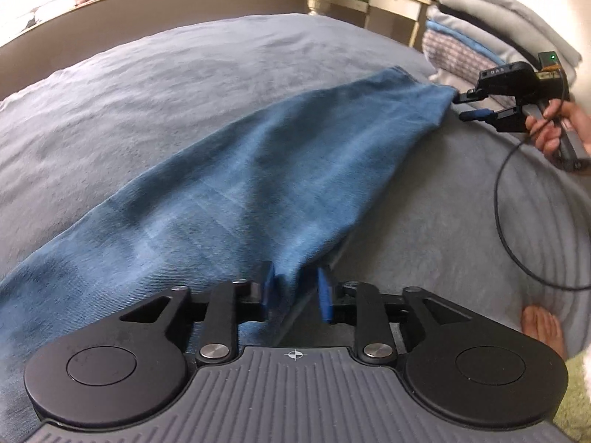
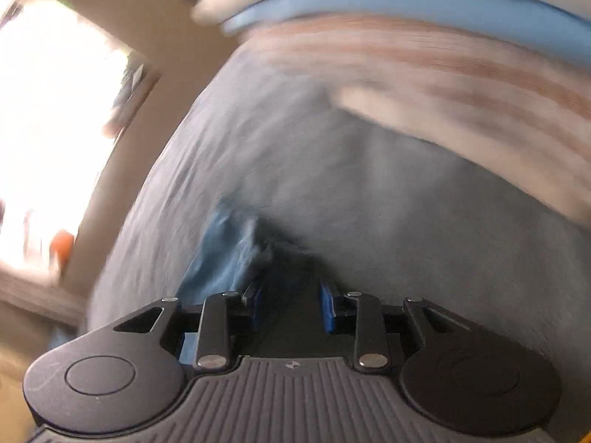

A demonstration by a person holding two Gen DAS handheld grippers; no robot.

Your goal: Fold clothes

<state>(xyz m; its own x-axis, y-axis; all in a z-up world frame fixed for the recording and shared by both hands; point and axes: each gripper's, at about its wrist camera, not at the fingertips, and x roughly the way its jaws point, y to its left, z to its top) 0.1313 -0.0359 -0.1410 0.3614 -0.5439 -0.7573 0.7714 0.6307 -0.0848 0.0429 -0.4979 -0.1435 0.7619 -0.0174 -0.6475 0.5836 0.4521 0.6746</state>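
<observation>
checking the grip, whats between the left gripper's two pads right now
A bunched edge of the blue garment passes between the left gripper pads, which stand apart around it. The left wrist view shows this.

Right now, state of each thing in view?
Blue denim garment: spread flat lengthwise on the bed, near edge between the left tool's fingers.
Left tool: open.
Right tool: open, at the garment's far end.
Stack of folded laundry: folded, piled.
Grey bedsheet: lightly wrinkled.

daylight from a blown-out window [image 2: 55, 118], left of the right gripper [image 2: 290, 291], glares white; that view smears with motion blur. left view stays sharp, edges fisheye-bent.
</observation>
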